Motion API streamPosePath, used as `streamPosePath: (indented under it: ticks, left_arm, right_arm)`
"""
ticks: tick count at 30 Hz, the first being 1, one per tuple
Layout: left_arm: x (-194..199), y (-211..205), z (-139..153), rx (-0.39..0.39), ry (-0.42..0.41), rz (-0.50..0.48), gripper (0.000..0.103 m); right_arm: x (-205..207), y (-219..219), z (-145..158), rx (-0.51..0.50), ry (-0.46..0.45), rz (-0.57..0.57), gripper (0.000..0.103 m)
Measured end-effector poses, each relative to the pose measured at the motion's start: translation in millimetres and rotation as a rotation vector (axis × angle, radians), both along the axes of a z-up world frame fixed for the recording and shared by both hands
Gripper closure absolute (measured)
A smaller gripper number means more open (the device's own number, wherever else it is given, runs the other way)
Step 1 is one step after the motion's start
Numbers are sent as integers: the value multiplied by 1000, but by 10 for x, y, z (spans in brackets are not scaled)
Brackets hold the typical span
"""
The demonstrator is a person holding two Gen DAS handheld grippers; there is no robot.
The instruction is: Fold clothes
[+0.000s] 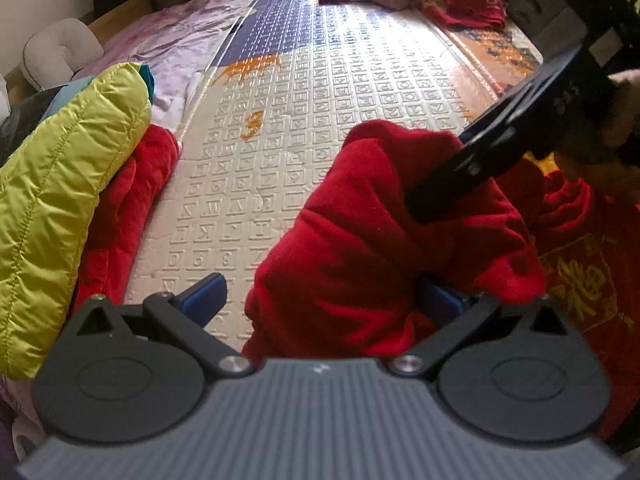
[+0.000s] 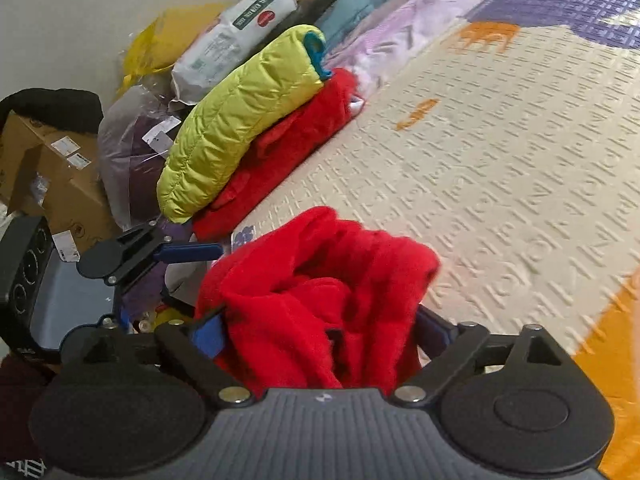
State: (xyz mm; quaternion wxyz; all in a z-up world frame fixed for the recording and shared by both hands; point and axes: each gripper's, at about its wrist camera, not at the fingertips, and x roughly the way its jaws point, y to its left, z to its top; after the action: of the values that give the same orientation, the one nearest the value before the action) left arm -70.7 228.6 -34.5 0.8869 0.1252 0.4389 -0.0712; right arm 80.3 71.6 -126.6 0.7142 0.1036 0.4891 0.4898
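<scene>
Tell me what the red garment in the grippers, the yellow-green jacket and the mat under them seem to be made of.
Red garment: looks like fleece or brushed knit, matte and fuzzy, falling in soft thick folds. Yellow-green jacket: probably thin nylon or polyester shell over padding, glossy, with stitched puffy channels. Mat: seems foam or soft plastic, cream, embossed with a grid of letters and numbers.

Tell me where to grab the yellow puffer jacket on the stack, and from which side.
Probably the rounded folded end of the yellow puffer jacket nearest the camera, approached from the mat side. It lies folded on a red garment, overhanging it at that end, so a finger could slip beneath. The far side is crowded with bags. Both hand-held grippers are occupied with red fleece.
</scene>
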Motion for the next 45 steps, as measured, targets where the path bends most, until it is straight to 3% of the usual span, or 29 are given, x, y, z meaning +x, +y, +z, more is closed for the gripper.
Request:
streamPosePath:
  ticks: [5,8,14,25,31,40,45]
  left_arm:
    - [-4,-38,-23,15,-32,9,0]
    - [7,-182,-14,74,-69,-10,0]
    - [118,-485,30,183,-108,-59,0]
    - [347,-942,85,272,-154,-133,0]
    - [661,-1365,150,301,-219,-201,0]
    - [1269,-2282,117,373,-317,-355,0]
    - [1382,-2502,-2,399,-314,-414,0]
  right_arm:
    - [-199,-25,95,23,-95,-54,51]
    - [-277,-152,152,41,-141,-110,64]
    - [-279,-476,174,93,-171,-227,80]
    - [-264,-943,168,150,-180,-334,87]
    - [-202,-1433,273,159,-199,-469,88]
    - [-61,-2404,322,104,-235,-737,89]
    - [-39,-2554,220,-6,-249,-752,87]
